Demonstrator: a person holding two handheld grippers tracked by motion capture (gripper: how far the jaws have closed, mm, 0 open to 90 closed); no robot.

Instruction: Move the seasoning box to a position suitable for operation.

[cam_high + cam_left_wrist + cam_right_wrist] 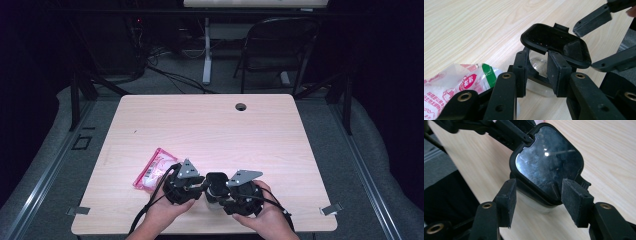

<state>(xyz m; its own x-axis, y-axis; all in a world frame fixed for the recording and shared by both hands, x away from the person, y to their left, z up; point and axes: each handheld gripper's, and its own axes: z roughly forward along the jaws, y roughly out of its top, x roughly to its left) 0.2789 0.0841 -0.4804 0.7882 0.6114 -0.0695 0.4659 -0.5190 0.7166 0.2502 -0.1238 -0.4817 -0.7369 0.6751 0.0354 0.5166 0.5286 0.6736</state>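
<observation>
Near the bench's [150,115] front edge, left of the middle, lies a crinkly clear packet [154,169] printed in pink and green. Just right of it the left claw [537,72] is clamped on the neck of a small clear container [537,65] that stands on the pale woodgrain bench; its hinged black lid [555,44], a glossy rounded square, stands tilted open. The right claw [537,195] has its jaws apart on either side of the lid, the rubbery pads not yet pressing. The step in hand seems to be working the lid. Next, the right claw must close on the lid's edges while the left steadies the container.
</observation>
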